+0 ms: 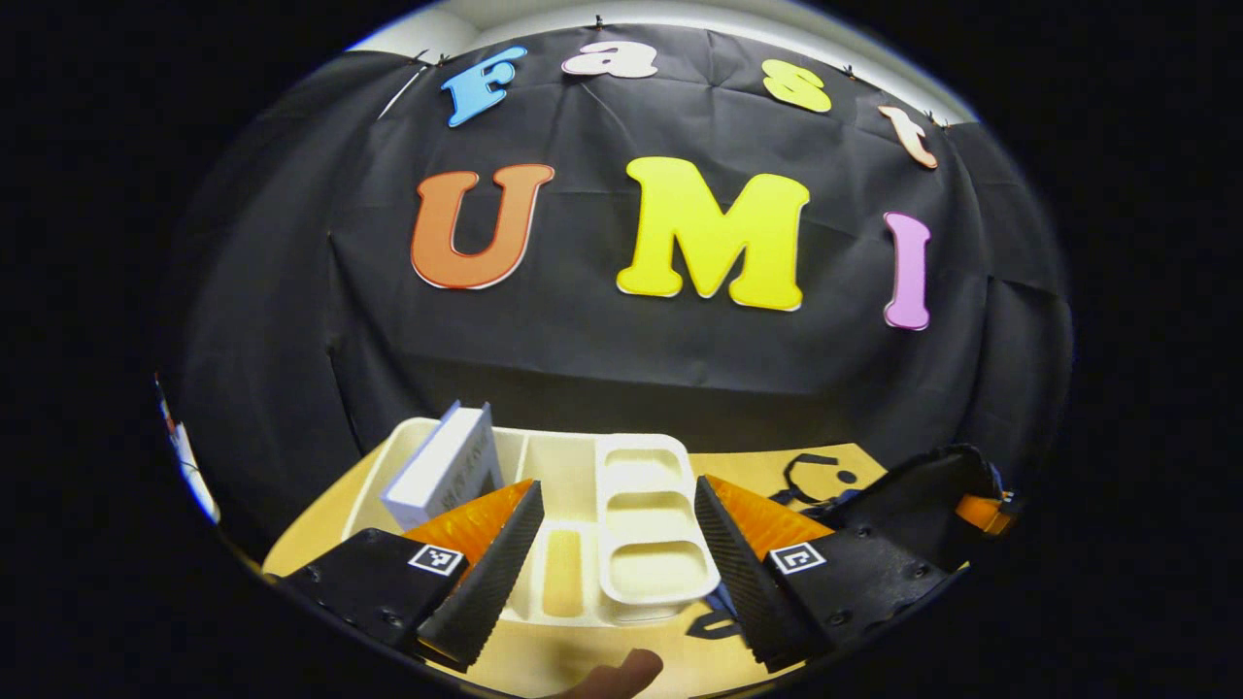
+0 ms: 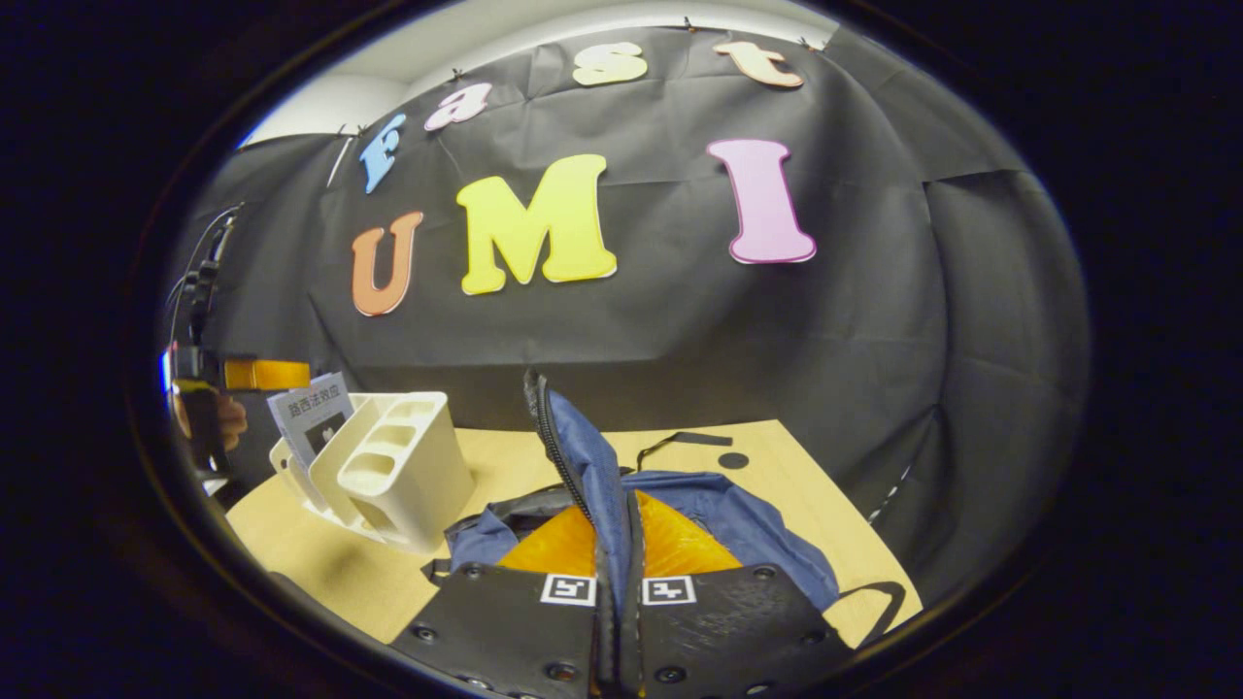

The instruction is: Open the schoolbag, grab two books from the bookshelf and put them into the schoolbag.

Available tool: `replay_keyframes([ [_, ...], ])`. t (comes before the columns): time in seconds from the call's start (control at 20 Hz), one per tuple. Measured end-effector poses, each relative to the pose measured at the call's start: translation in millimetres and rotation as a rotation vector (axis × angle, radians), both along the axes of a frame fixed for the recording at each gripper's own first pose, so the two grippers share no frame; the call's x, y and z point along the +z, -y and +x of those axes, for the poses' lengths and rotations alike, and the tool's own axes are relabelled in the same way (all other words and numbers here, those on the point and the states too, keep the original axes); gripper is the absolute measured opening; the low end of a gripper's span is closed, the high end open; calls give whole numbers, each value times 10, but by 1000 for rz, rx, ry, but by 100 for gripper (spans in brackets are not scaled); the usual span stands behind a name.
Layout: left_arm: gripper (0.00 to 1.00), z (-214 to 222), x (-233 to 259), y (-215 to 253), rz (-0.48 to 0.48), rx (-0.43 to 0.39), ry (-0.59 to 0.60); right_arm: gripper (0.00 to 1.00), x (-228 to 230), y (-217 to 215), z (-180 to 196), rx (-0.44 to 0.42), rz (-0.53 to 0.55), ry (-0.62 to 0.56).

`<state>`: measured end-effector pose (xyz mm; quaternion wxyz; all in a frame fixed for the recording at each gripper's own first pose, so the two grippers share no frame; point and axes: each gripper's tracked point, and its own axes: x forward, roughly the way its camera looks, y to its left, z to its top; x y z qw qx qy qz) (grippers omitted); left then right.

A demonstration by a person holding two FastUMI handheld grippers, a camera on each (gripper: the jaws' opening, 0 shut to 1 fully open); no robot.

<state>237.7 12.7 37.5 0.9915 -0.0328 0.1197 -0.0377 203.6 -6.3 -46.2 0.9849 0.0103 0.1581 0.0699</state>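
On wooden table: left tongs wide, right tongs clamping schoolbag flap.

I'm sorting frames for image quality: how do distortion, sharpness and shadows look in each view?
Left gripper view: strong fisheye bowing, the white bookshelf sharp, the fingertip at the bottom edge soft. Right gripper view: same bowing, the schoolbag flap crisp, a soft shadow on the table beside the bookshelf.

Bookshelf: cream plastic, plain.
Book: white cover, grey print on its side.
Schoolbag: navy blue cloth, black zip and straps.
Table: pale yellow wood tone, plain.
Booth wall: black cloth.
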Motion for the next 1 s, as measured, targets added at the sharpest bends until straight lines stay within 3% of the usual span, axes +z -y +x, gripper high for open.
replay_keyframes([
  [0.2, 98, 328, 114, -510, 129, 58, -63, 2, -57, 78, -53, -8, -5, -8],
  [0.4, 97, 649, -115, -959, 223, 122, -217, 3, -78, 84, -71, 4, -12, -2],
  [0.7, 98, 836, -591, -1200, 285, 132, -456, 3, -102, 107, -76, 5, 0, -14],
  [1.0, 94, 794, -739, -1250, 339, 94, -579, 3, -126, 83, -72, 5, -3, -22],
])
